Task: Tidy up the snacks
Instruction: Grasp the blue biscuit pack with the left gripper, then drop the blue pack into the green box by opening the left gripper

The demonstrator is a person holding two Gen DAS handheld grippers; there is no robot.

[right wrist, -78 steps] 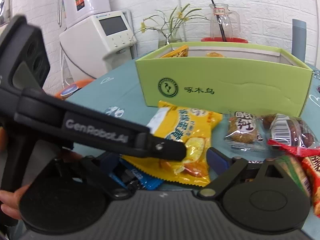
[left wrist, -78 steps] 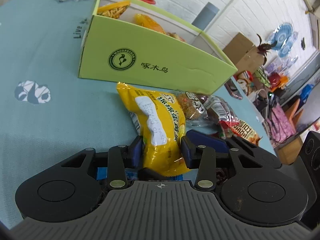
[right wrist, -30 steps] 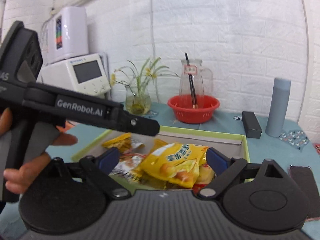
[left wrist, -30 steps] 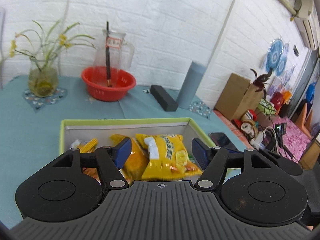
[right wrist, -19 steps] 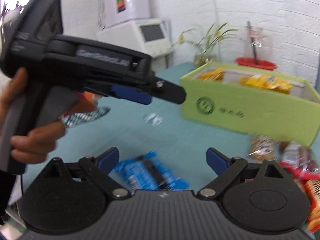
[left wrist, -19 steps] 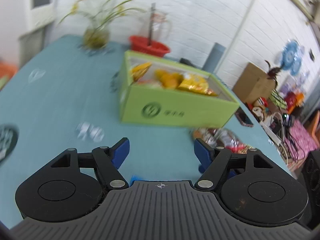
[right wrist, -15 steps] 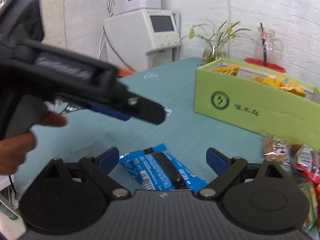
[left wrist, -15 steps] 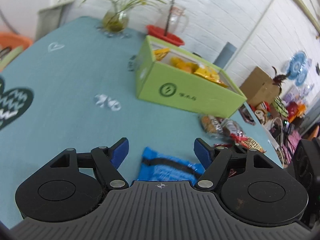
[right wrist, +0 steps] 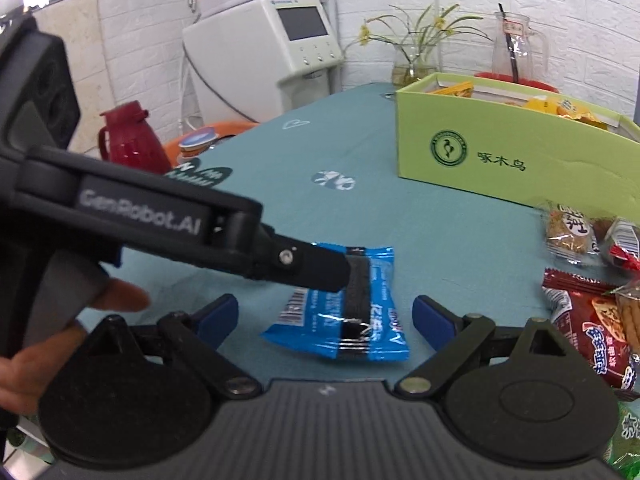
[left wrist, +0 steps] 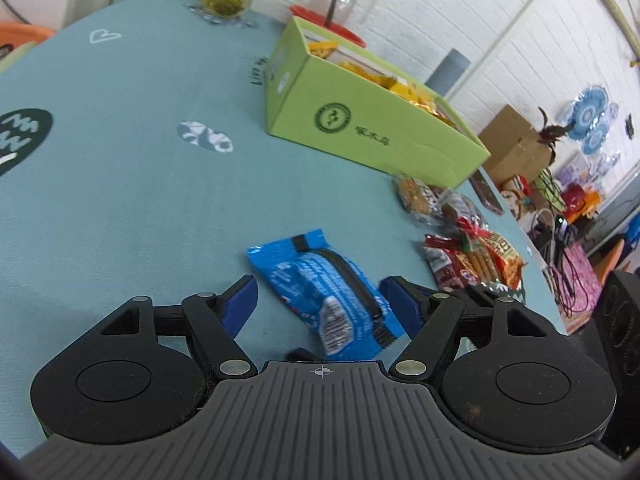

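A teal tablecloth (left wrist: 120, 168) with printed hearts and patches covers the table. On it stands one lime-green box (left wrist: 372, 128), open at the top, with a round dark-green logo and three characters on its side; yellow and orange snack bags (left wrist: 404, 88) show above its rim. In front of the box, lying flat on the cloth, is one blue snack pack (left wrist: 324, 292) with a black band down its length and a barcode at one end. To its right sits a loose heap of packets: a red one (right wrist: 596, 332), a clear-wrapped brown cake (right wrist: 568, 232), and others too overlapped to count.

The left claw (left wrist: 318, 298) has its blue-tipped jaws spread wide, one on each side of the blue pack, holding nothing; whether the tips touch the cloth cannot be told. The right claw (right wrist: 325, 318) is equally wide open and empty, with the same pack lying between its tips.

Only the right view shows the person's hand (right wrist: 36, 344) gripping the left tool, a white appliance (right wrist: 260, 48) and a red jug (right wrist: 128, 140). Only the left view shows a cardboard box (left wrist: 512, 148) and a grey cylinder (left wrist: 446, 70). Both views show one flower vase (right wrist: 412, 64) and one glass pitcher (right wrist: 514, 52).
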